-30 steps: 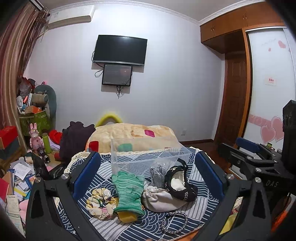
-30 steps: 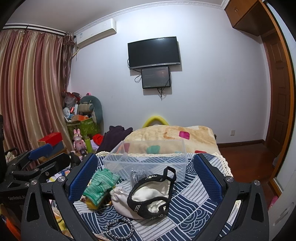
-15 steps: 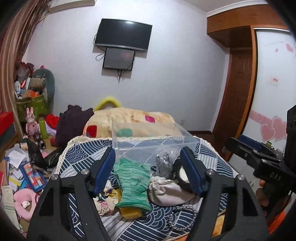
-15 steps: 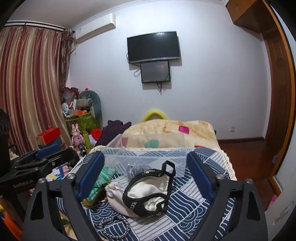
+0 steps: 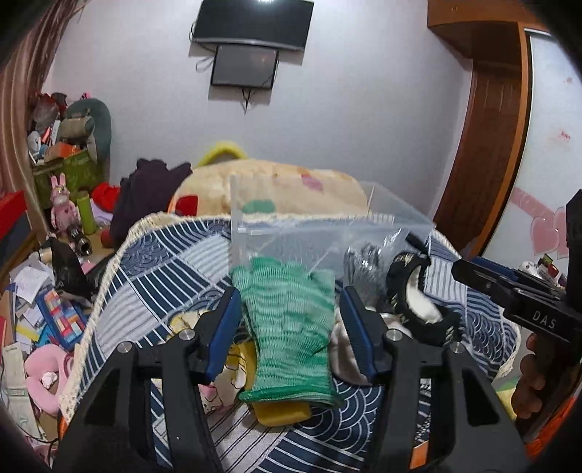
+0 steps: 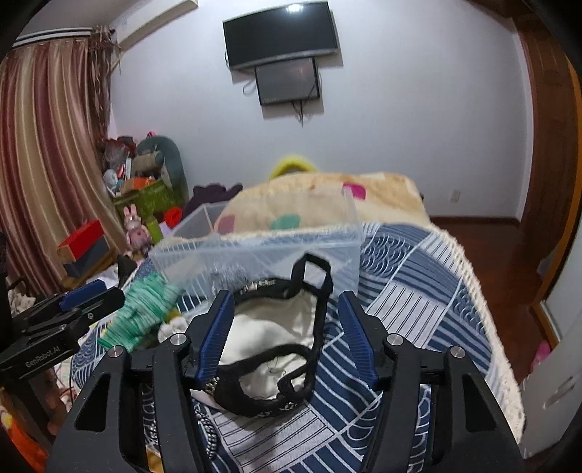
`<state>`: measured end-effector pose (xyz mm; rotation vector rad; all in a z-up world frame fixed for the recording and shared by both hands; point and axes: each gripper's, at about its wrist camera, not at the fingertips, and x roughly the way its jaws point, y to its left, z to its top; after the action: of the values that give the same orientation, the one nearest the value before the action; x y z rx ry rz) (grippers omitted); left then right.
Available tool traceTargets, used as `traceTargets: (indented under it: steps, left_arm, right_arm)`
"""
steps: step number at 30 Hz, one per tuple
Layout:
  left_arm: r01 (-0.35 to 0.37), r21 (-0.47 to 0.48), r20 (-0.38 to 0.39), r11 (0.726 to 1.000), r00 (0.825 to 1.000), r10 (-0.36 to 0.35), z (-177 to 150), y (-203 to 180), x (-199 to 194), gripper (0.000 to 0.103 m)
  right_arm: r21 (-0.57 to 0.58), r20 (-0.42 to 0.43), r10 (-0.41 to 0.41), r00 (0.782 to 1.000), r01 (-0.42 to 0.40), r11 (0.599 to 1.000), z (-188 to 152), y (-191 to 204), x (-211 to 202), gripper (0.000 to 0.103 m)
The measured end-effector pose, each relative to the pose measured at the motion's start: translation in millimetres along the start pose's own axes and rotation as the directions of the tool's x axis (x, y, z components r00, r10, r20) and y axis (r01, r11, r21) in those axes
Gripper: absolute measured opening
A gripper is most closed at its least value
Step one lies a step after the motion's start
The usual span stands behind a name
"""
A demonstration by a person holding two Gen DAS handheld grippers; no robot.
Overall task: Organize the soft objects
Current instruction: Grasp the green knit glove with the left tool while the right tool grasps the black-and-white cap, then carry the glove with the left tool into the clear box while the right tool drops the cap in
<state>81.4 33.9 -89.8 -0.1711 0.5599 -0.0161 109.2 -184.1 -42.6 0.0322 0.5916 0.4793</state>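
The green knit glove (image 5: 291,327) is lying on the blue patterned cloth (image 5: 160,262) before the clear bin (image 5: 327,233), the left claw (image 5: 291,327) straddling it wide open, while the right claw (image 6: 285,334) is hanging open around the black-trimmed pouch (image 6: 276,338).

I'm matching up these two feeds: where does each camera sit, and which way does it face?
Left wrist: on the left gripper, facing the green glove between its open fingers; the right gripper shows beside it.
Right wrist: on the right gripper, facing the black-trimmed pouch; the left gripper shows.
Shared: glove, pouch, clear box, wall TV.
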Motion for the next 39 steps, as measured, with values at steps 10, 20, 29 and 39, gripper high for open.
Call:
traceTargets:
  steps: [10, 20, 29, 39]
  left_arm:
    - [0.011, -0.022, -0.079, 1.000, 0.997, -0.012, -8, 6, 29, 0.056]
    - [0.004, -0.007, -0.072, 1.000, 0.997, -0.005, -12, 7, 37, 0.034]
    - [0.021, 0.006, -0.037, 1.000, 0.999, -0.021, -11, 3, 23, 0.017]
    - [0.047, -0.013, -0.021, 0.999, 0.999, -0.048, -9, 7, 17, 0.015]
  right_arm:
    - [0.026, -0.065, 0.026, 0.998, -0.024, 0.999, -7, -3, 20, 0.084]
    - [0.089, -0.124, 0.124, 0.984, -0.113, 0.990, -6, -2, 31, 0.087]
    - [0.052, -0.157, 0.075, 0.985, -0.068, 0.996, -4, 16, 47, 0.103]
    - [0.178, -0.240, 0.117, 0.964, -0.075, 0.981, -11, -18, 70, 0.076]
